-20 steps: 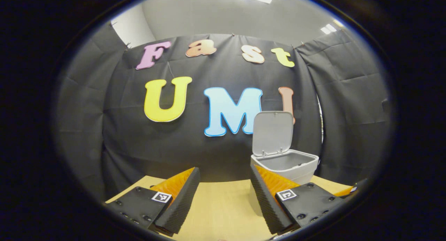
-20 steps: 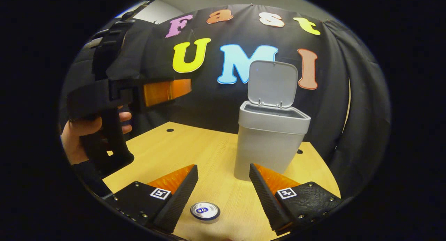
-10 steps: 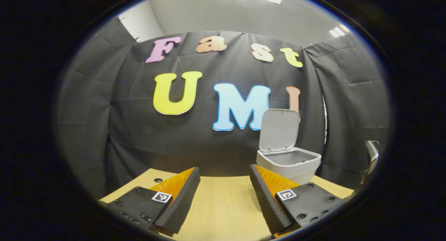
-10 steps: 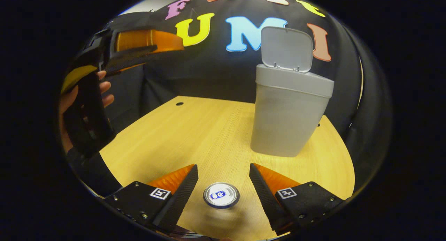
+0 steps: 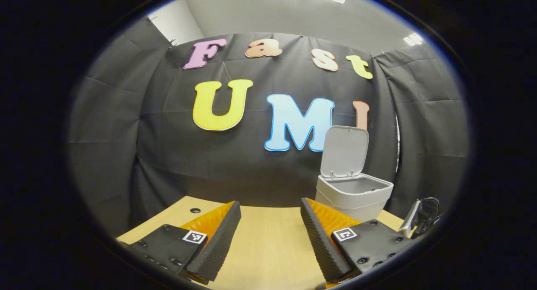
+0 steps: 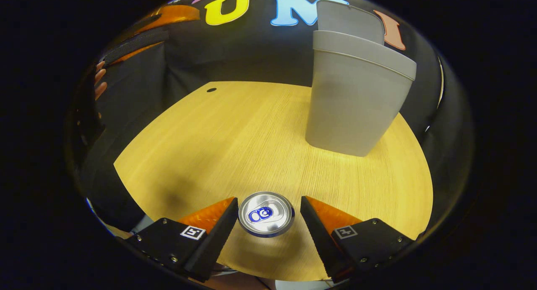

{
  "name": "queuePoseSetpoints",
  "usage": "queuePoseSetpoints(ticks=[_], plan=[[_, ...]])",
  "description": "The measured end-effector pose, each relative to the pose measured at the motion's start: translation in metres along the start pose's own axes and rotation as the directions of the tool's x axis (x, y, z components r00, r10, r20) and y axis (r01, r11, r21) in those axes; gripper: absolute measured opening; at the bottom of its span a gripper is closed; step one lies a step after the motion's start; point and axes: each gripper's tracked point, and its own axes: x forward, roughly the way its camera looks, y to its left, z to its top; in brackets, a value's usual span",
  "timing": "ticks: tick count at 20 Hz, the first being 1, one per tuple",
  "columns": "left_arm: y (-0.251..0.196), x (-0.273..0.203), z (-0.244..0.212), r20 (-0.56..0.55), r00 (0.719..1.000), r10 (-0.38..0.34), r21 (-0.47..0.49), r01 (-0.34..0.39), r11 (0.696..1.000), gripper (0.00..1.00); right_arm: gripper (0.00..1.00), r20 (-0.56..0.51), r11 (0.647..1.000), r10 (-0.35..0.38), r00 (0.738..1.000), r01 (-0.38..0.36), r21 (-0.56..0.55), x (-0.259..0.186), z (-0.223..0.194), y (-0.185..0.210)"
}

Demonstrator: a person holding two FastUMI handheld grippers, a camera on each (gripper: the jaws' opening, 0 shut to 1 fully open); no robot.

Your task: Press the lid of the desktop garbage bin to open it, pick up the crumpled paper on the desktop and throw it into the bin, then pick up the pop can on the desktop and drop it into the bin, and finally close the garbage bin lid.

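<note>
A silver pop can (image 6: pixel 266 214) stands upright on the wooden desktop (image 6: pixel 235 139), seen from above. My right gripper (image 6: pixel 268 223) is open, and the can sits between its two fingers with gaps on both sides. The grey garbage bin (image 6: pixel 356 101) stands beyond at the right, its lid (image 6: pixel 348 21) raised. In the left gripper view the bin (image 5: pixel 354 195) shows at the right with its lid (image 5: pixel 345 151) upright and its inside grey. My left gripper (image 5: pixel 268 235) hangs open above the desktop (image 5: pixel 264 248), holding nothing. It also shows at the upper left of the right gripper view as the left gripper (image 6: pixel 138 34).
A hand (image 6: pixel 100 78) holds the left gripper at the far left edge. A small dark hole (image 6: pixel 211 90) marks the desktop's far side. Part of the right device with cables (image 5: pixel 419 218) pokes in at the lower right of the left gripper view.
My right gripper has dropped and tilted down toward the can, which now lies between its fingers. My left gripper has drifted left and back, so the bin looks smaller.
</note>
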Motion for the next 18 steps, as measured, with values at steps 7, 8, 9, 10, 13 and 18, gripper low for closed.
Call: queuePoseSetpoints(ticks=[7, 8, 9, 10, 13, 18], plan=[[-0.014, 0.002, 0.004, 0.012, 1.000, -0.022, 0.005, 0.022, 1.000, 0.96, 0.86, -0.040, 1.000, 0.005, 0.999, -0.004, 0.009, 0.005, -0.006, -0.004], [-0.015, 0.003, 0.004, 0.010, 1.000, -0.025, 0.008, 0.025, 1.000, 0.96, 0.86, -0.045, 1.000, 0.005, 0.999, -0.004, 0.010, 0.005, -0.006, -0.006], [-0.017, 0.004, 0.004, 0.008, 1.000, -0.027, 0.008, 0.027, 1.000, 0.96, 0.86, -0.045, 1.000, 0.008, 0.999, -0.007, 0.013, 0.005, -0.006, -0.007], [-0.018, 0.004, 0.004, 0.008, 1.000, -0.029, 0.005, 0.029, 1.000, 0.96, 0.84, -0.047, 1.000, 0.018, 0.999, -0.017, 0.017, 0.005, -0.005, -0.007], [-0.020, 0.006, 0.004, 0.008, 0.999, -0.033, -0.001, 0.033, 0.999, 0.96, 0.83, -0.016, 0.999, 0.023, 1.000, -0.022, 0.032, -0.001, 0.001, -0.008], [-0.018, 0.000, 0.005, 0.011, 1.000, -0.023, 0.002, 0.023, 1.000, 0.96, 0.83, 0.124, 0.994, 0.025, 0.992, -0.038, 0.107, -0.023, 0.040, -0.023]])
